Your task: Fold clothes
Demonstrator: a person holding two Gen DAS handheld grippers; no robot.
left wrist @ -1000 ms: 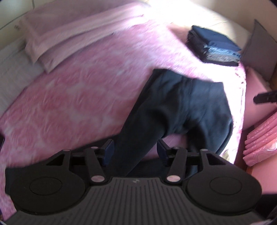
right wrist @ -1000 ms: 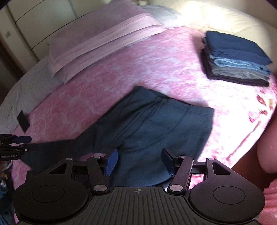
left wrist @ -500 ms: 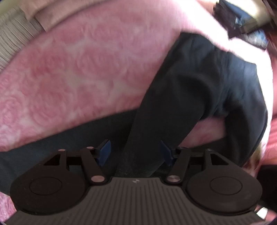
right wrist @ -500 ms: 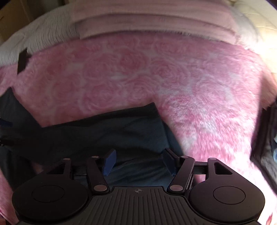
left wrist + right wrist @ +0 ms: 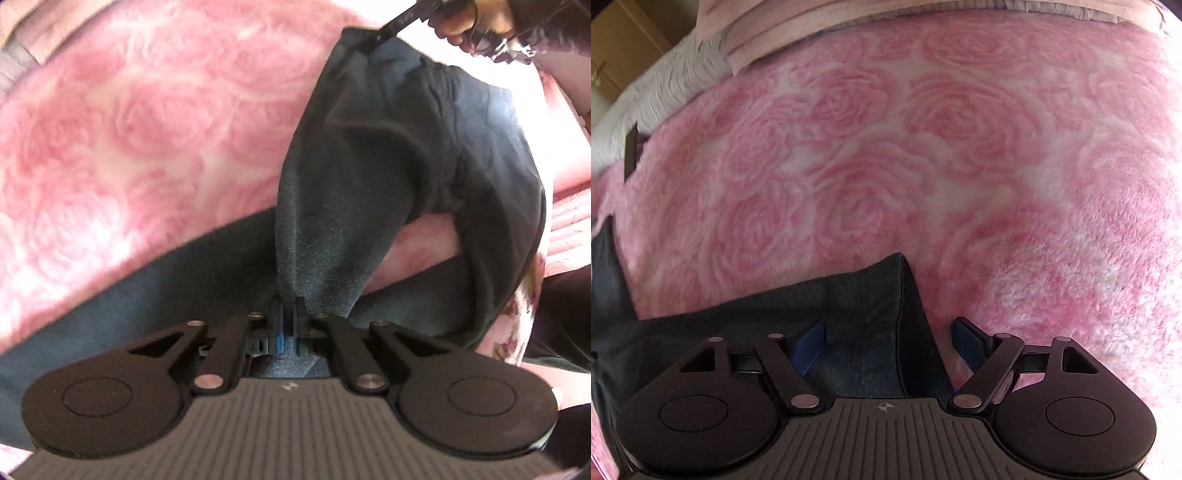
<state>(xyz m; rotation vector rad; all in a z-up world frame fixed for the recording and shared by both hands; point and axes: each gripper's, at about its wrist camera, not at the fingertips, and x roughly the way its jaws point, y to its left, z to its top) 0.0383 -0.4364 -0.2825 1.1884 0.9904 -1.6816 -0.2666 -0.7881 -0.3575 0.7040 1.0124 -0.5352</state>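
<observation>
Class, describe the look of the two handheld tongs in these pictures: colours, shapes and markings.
Both the left tongs and the right tongs are black. Each has a grey ribbed body with a small central mark, two round discs, linkage bars with silver rivets, and blue pads on the fingers.

Home bedroom. Bed covered with a fluffy pink rose-patterned blanket (image 5: 923,147); folded pale pink bedding (image 5: 812,29) and ribbed white cover (image 5: 665,81) at the head; wooden cupboard doors (image 5: 620,48) beyond the upper left corner; dark trousers (image 5: 388,166) spread across the blanket.
</observation>
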